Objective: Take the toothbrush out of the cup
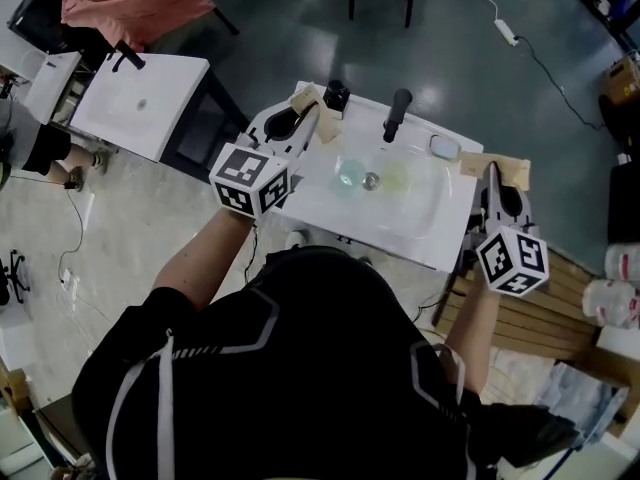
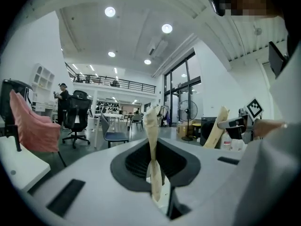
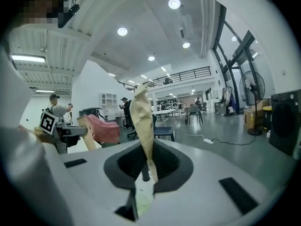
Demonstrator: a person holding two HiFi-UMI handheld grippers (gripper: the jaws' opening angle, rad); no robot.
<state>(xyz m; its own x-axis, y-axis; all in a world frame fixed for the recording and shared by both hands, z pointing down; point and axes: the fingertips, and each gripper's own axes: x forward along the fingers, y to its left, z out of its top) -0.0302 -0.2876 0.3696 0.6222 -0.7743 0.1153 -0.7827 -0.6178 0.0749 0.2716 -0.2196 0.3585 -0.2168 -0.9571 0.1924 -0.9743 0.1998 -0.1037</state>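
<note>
A white sink (image 1: 400, 223) stands in front of me in the head view, with a black faucet (image 1: 397, 111) at its back. A black cup (image 1: 336, 95) sits on the back left rim; I cannot make out a toothbrush in it. My left gripper (image 1: 305, 99) is held up over the sink's left rim, just left of the cup. Its tan pads (image 2: 151, 126) are pressed together with nothing between them. My right gripper (image 1: 493, 171) hovers off the sink's right edge. It is shut and empty too, its tan pads (image 3: 141, 112) touching. Both gripper views look level across the room.
Two clear round items (image 1: 352, 173) lie in the basin beside the drain (image 1: 371, 180), and a small dish (image 1: 445, 148) rests on the back right rim. A second white sink (image 1: 140, 103) and pink cloth (image 1: 140, 3) are at the left. A wooden pallet (image 1: 540, 318) lies to the right.
</note>
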